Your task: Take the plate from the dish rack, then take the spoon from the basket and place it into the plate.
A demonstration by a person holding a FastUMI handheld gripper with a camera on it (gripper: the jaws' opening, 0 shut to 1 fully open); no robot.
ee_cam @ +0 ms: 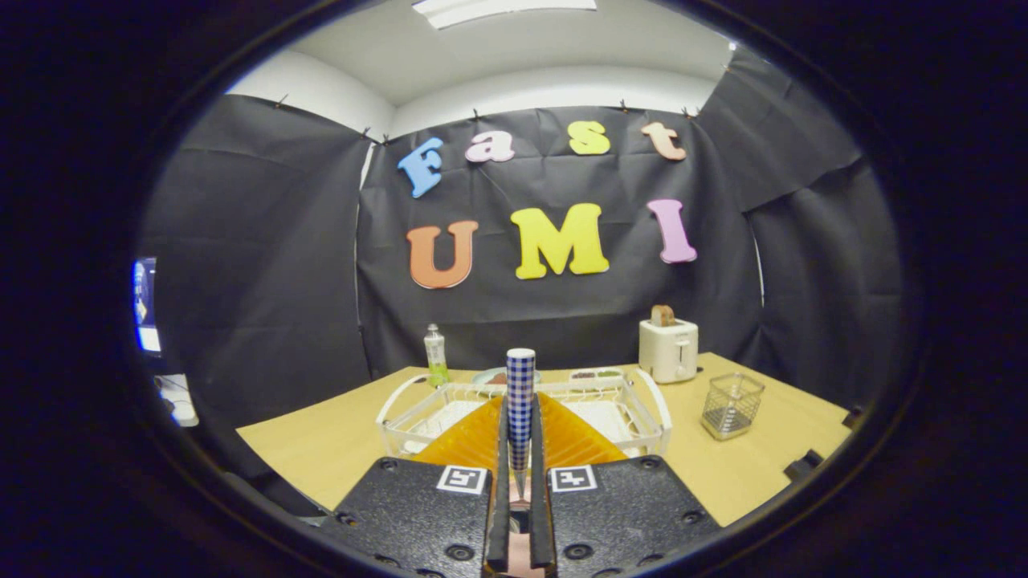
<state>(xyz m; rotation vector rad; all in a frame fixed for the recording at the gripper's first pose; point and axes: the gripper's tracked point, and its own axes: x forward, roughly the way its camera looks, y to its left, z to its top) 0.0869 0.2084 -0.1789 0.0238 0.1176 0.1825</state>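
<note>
My gripper [520, 449] is shut on a blue-and-white checked plate [520, 393], which I see edge-on. The plate stands upright between the fingers [482, 440] and rises above their tips. Just beyond and below the fingers, the white wire dish rack [642, 397] sits on the wooden table [337, 441], so the plate hangs over the rack's middle. To the right of the rack stands a small square wire basket [731, 405]. I cannot make out what is inside it.
A white toaster [668, 349] with a slice of bread in it stands behind the rack on the right. A dish soap bottle [435, 355] is at the back left. Small dishes [596, 374] lie just behind the rack. Black cloth walls close in the table.
</note>
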